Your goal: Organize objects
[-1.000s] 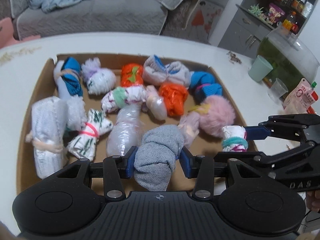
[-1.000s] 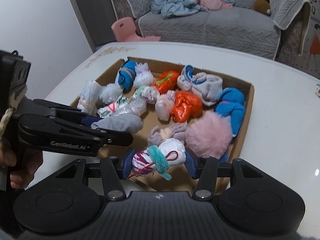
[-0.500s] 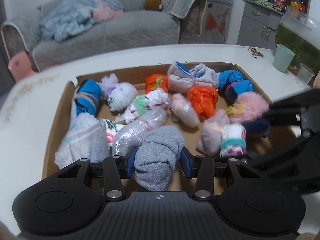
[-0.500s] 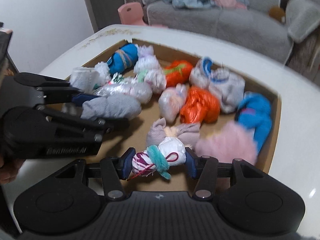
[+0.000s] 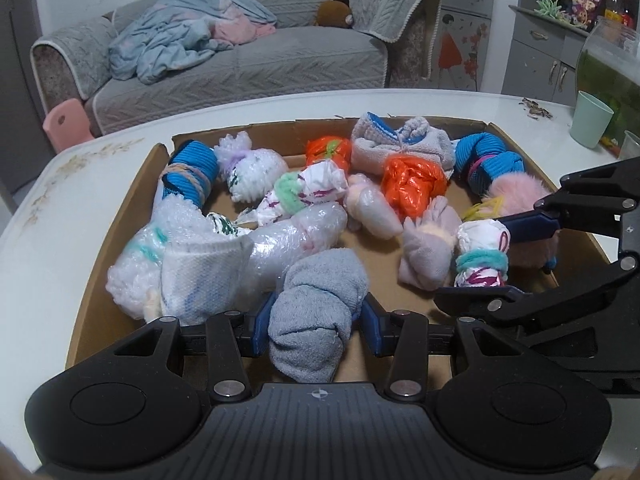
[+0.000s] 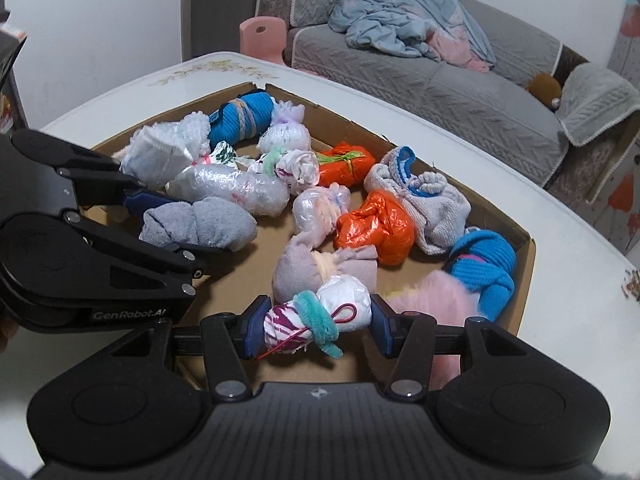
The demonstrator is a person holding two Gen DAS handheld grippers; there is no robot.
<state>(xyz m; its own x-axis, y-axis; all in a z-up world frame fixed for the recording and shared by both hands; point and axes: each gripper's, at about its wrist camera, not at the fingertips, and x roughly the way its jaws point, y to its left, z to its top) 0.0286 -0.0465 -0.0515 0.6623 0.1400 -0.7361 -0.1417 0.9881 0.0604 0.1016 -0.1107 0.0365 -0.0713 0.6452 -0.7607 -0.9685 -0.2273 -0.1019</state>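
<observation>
The left tongs pinch a grey sock bundle at the near edge of the cardboard box. The right tongs pinch a white bundle with a teal tie, just beside a lilac bundle. The other bundles crowd the box's far half and left side; bare cardboard floor shows between the two tongs, in the near middle. The box's low walls stand well in from the tabletop rim. The left tongs' body reads "GenRobot.AI" in the right wrist view. A green cup stands on the tabletop beyond the box.
</observation>
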